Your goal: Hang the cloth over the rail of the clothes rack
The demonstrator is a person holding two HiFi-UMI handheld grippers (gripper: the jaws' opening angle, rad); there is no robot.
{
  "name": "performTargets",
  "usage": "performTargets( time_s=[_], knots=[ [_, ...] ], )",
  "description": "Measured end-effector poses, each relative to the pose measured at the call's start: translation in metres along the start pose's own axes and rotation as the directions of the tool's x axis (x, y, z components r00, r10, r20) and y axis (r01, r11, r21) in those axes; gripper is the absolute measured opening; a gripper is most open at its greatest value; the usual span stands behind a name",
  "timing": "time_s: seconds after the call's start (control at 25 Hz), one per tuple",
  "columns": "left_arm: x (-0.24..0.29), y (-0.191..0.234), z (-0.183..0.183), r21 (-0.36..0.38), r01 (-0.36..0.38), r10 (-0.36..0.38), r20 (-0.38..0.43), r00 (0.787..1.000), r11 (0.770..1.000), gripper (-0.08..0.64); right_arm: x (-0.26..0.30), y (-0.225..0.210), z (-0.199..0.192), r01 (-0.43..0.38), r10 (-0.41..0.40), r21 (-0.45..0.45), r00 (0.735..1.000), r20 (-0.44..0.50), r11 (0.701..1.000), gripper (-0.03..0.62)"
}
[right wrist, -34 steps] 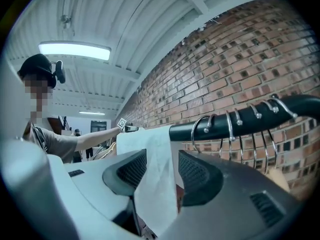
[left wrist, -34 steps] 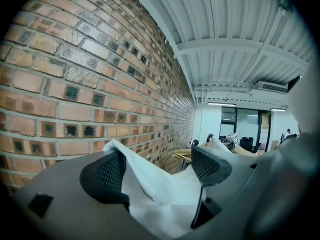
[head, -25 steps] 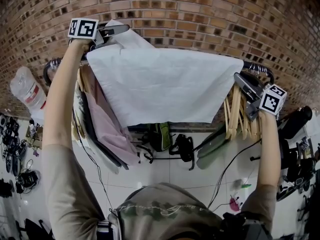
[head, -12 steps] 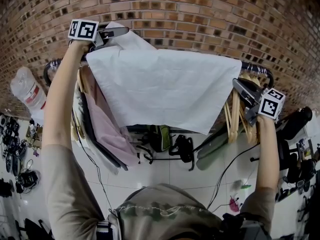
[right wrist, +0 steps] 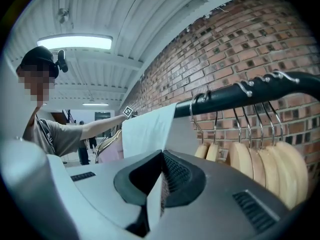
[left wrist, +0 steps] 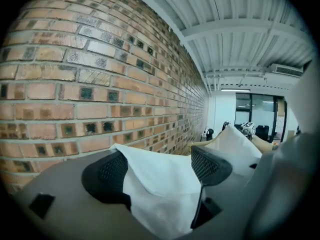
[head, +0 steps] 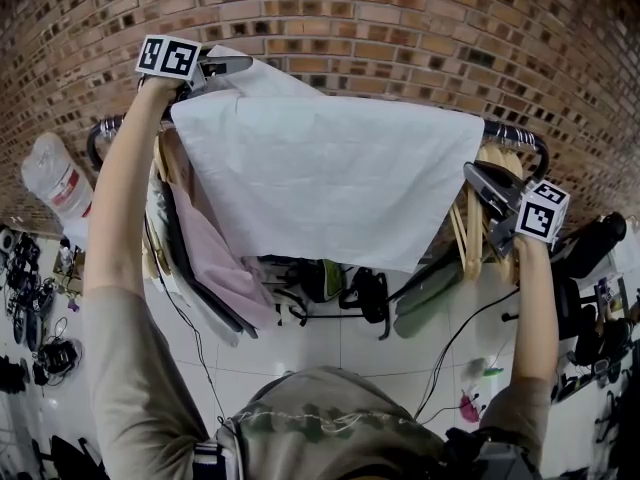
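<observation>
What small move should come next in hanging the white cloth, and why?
Probably ease the left gripper back off the corner: its jaws stand apart around loose fabric, the white cloth already drapes over the rail, and the right gripper is shut on the other edge, steadying it.

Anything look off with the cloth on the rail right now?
Yes: the cloth sits skewed on the rail. Its left corner pokes up, loose between the left gripper's open jaws, while the right gripper pinches the other edge.
</observation>
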State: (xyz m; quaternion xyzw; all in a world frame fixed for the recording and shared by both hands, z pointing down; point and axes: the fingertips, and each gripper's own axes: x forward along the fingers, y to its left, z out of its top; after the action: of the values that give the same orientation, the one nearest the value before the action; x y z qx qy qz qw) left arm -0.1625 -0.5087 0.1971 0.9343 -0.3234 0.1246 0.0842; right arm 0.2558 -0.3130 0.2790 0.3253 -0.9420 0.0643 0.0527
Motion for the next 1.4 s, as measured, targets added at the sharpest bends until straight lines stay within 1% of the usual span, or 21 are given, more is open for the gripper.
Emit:
performTargets(
  time_s=[0.08,0.16,0.24,0.36,0.44,0.56,0.6,0.68,0.76,0.84,0.88,0.92,0.96,1.0,1.04,1.12,1.16,1.2,1.28,1.36,1.4],
  knots=[
    [-0.001,0.005,0.001,-0.034,-0.012,0.012,0.010,1.000,0.999,0.408,0.000,0.000,0.000,-0.001,0.001,0.002,1.000,0.003,1.000,0.014],
    [-0.003,0.007,0.000,-0.062,-0.006,0.007,0.020,1.000,0.998,0.410,0.001,0.000,-0.001,-0.003,0.003,0.005,1.000,0.006,1.000,0.014],
    [-0.002,0.006,-0.005,-0.048,0.000,0.000,-0.004,1.000,0.999,0.465,0.003,0.000,-0.001,-0.005,0.005,0.007,1.000,0.009,1.000,0.014],
    [0.003,0.006,-0.014,-0.015,-0.008,0.007,-0.066,0.998,1.000,0.476,0.005,0.000,-0.002,-0.008,0.008,0.010,1.000,0.010,1.000,0.014],
    [0.004,0.014,-0.018,-0.021,-0.039,0.037,-0.090,0.995,0.999,0.475,0.006,-0.001,-0.002,-0.008,0.008,0.012,1.000,0.010,1.000,0.014],
    [-0.002,0.034,-0.017,-0.037,-0.119,0.115,-0.090,0.989,0.992,0.472,0.006,-0.001,-0.001,-0.005,0.005,0.011,1.000,0.014,1.000,0.014],
    [-0.004,0.038,-0.015,-0.032,-0.128,0.125,-0.085,0.989,0.991,0.472,0.006,-0.001,-0.001,-0.004,0.004,0.010,1.000,0.015,1.000,0.014],
    [-0.008,0.040,-0.007,-0.035,-0.124,0.123,-0.034,0.992,0.992,0.472,0.006,0.000,-0.001,-0.005,0.005,0.010,1.000,0.018,1.000,0.014],
    [-0.012,0.040,0.009,-0.042,-0.119,0.122,0.058,0.991,0.992,0.472,0.007,0.000,0.000,-0.006,0.006,0.010,1.000,0.018,1.000,0.014],
    [-0.014,0.035,0.026,-0.025,-0.107,0.109,0.135,0.985,0.994,0.471,0.007,-0.001,0.000,-0.006,0.006,0.011,1.000,0.016,1.000,0.014],
    [-0.015,0.030,0.034,-0.003,-0.095,0.094,0.165,0.982,0.995,0.464,0.007,-0.002,-0.001,-0.006,0.005,0.012,1.000,0.015,1.000,0.014],
    [-0.017,0.024,0.042,0.026,-0.082,0.076,0.196,0.978,0.996,0.402,0.006,-0.002,-0.001,-0.005,0.005,0.013,1.000,0.014,1.000,0.014],
    [-0.021,0.017,0.052,0.058,-0.075,0.060,0.232,0.971,0.995,0.319,0.007,-0.002,-0.001,-0.005,0.004,0.013,1.000,0.015,1.000,0.014],
    [-0.027,0.012,0.063,0.087,-0.079,0.052,0.274,0.960,0.993,0.278,0.007,-0.002,-0.001,-0.005,0.005,0.014,1.000,0.016,1.000,0.014],
    [-0.035,0.007,0.075,0.106,-0.092,0.054,0.320,0.946,0.990,0.236,0.008,-0.002,-0.001,-0.007,0.007,0.015,1.000,0.017,1.000,0.014],
    [-0.051,-0.006,0.095,0.123,-0.109,0.051,0.403,0.914,0.986,0.052,0.009,-0.001,0.000,-0.012,0.011,0.018,1.000,0.019,1.000,0.014],
    [-0.057,-0.015,0.103,0.125,-0.095,0.031,0.435,0.900,0.988,0.008,0.010,-0.001,0.000,-0.013,0.013,0.020,1.000,0.019,1.000,0.014],
    [-0.063,-0.026,0.109,0.129,-0.064,-0.002,0.457,0.889,0.990,0.008,0.010,-0.001,0.000,-0.013,0.013,0.021,1.000,0.019,1.000,0.014],
    [-0.076,-0.051,0.114,0.152,-0.002,-0.070,0.469,0.881,0.988,0.008,0.009,-0.002,-0.001,-0.010,0.010,0.021,1.000,0.018,1.000,0.014],
    [-0.090,-0.073,0.113,0.174,0.022,-0.101,0.460,0.882,0.984,0.008,0.007,-0.003,-0.001,-0.006,0.005,0.018,1.000,0.017,1.000,0.014],
    [-0.097,-0.082,0.109,0.171,0.031,-0.107,0.453,0.885,0.985,0.008,0.006,-0.003,-0.002,-0.005,0.004,0.018,1.000,0.018,1.000,0.014]
  ],
)
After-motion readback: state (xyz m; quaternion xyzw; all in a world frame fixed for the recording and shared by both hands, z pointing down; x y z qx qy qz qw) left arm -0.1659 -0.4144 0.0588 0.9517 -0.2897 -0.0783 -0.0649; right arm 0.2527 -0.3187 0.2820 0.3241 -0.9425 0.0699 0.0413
